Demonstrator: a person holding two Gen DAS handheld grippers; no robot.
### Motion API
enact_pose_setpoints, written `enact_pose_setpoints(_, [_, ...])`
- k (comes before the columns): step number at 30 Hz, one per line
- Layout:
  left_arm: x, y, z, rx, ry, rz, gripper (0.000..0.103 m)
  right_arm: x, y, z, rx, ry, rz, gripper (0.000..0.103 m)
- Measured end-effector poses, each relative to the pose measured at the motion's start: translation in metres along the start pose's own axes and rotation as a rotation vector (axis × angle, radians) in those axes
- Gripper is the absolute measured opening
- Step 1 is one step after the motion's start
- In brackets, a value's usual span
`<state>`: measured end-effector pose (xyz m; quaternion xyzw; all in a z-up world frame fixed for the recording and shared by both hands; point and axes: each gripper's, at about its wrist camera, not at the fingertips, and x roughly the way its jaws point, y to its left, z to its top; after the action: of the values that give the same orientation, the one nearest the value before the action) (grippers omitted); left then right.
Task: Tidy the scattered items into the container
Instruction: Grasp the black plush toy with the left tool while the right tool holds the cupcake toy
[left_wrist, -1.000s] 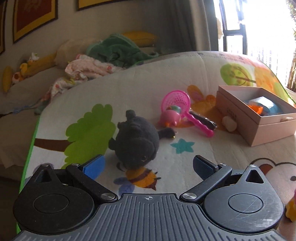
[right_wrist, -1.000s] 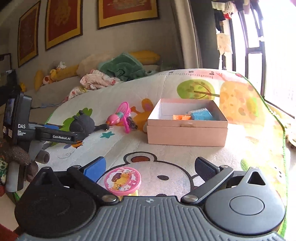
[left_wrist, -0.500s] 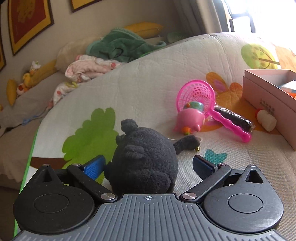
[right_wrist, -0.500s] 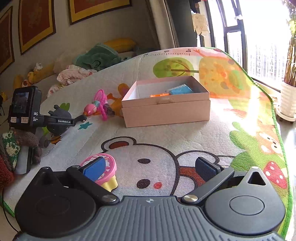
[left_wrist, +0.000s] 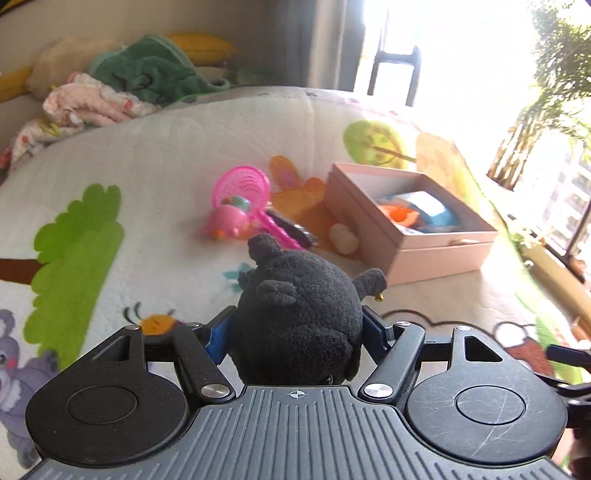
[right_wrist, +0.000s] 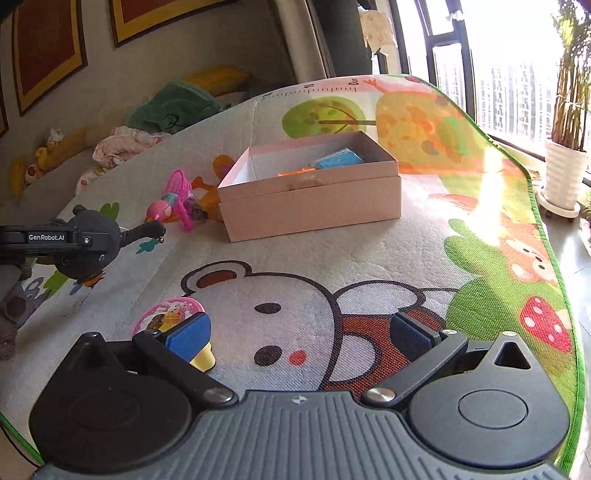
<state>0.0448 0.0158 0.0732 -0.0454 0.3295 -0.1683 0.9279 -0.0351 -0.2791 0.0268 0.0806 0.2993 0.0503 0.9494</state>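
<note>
Left wrist view, left to right: your left gripper (left_wrist: 293, 332) has its jaws pinching the black plush toy (left_wrist: 295, 314), 1 blue pad on each flank; the plush fills the gap and sticks up above the fingers, 1 limb out to the right; whether it is clear of the play mat (left_wrist: 166, 155) cannot be told from this view. Beyond it on the mat: a pink net scoop (left_wrist: 242, 192) with a small pink toy (left_wrist: 225, 223) against its rim; a dark stick-like item (left_wrist: 291, 229) just beside the scoop's handle; a pale yellowish lump (left_wrist: 343, 238) touching or nearly touching the pink box (left_wrist: 436, 258). The box is open-topped and holds an orange piece (left_wrist: 400, 216) and a blue item (left_wrist: 432, 210). Piled cloths, green (left_wrist: 147, 70) and pink-white (left_wrist: 92, 105), lie past the mat's far edge.

Right wrist view, left to right: your left gripper (right_wrist: 92, 240) shows at the left edge with the plush (right_wrist: 96, 236) in it, above the mat (right_wrist: 369, 258); scoop and pink toy sit between it and the box (right_wrist: 314, 203), which stands mid-mat. Your right gripper (right_wrist: 295, 332) has its jaws spread with nothing between them; a round pink-lidded toy on a yellow base (right_wrist: 170, 317) sits just behind the left blue pad (right_wrist: 188, 334), contact unclear. A white planter (right_wrist: 563, 173) stands on the floor at far right by the window.
</note>
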Motion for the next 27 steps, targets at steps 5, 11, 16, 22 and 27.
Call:
enact_pose_setpoints(5, [0.005,0.005,-0.018,-0.182,0.134,-0.19,0.076,0.002,0.0,-0.001,0.002,0.009,-0.007,0.103])
enact_pose_setpoints(11, [0.012,0.015,-0.032,-0.195,0.154,-0.159,0.09,0.005,-0.001,-0.003,0.001,0.023,-0.012,0.103])
enact_pose_setpoints(16, [-0.007,0.022,-0.026,-0.126,0.07,-0.044,0.099,0.007,-0.001,-0.004,-0.001,0.03,-0.021,0.103])
enact_pose_setpoints(22, [-0.03,0.025,-0.021,0.015,-0.025,0.137,0.102,0.011,0.0,-0.006,0.0,0.048,-0.022,0.103])
enact_pose_setpoints(27, [-0.04,0.03,-0.023,0.079,-0.055,0.282,0.102,0.012,0.001,-0.006,0.004,0.051,-0.016,0.103])
